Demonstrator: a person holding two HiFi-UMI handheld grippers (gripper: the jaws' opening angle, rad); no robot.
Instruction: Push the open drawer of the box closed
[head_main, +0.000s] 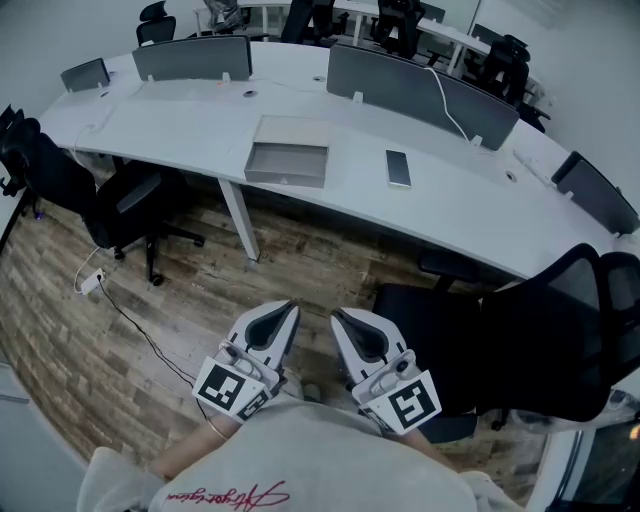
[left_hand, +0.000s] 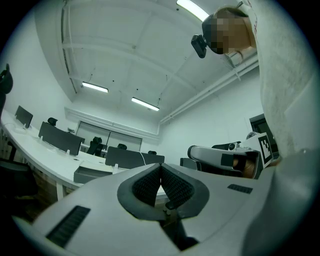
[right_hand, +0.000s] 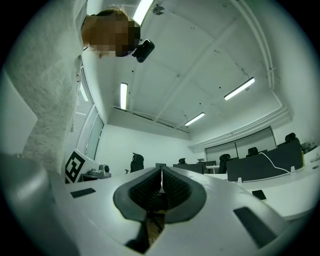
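A grey box (head_main: 292, 132) lies on the long white desk (head_main: 200, 120), its drawer (head_main: 286, 165) pulled out toward the desk's near edge and empty. The same box (left_hand: 92, 173) shows low and far off in the left gripper view. My left gripper (head_main: 291, 309) and right gripper (head_main: 338, 317) hang side by side close to my body, over the wooden floor, well short of the desk. Both have their jaws pressed together with nothing between them. In the left gripper view the left gripper (left_hand: 160, 167) points a little upward; the right gripper (right_hand: 161, 171) does the same in its own view.
A dark phone (head_main: 398, 168) lies on the desk right of the box. Grey divider panels (head_main: 400, 82) line the desk's far side. Black office chairs (head_main: 120, 205) stand at the left and another chair (head_main: 520, 340) at the right. A cable (head_main: 130, 320) runs across the floor.
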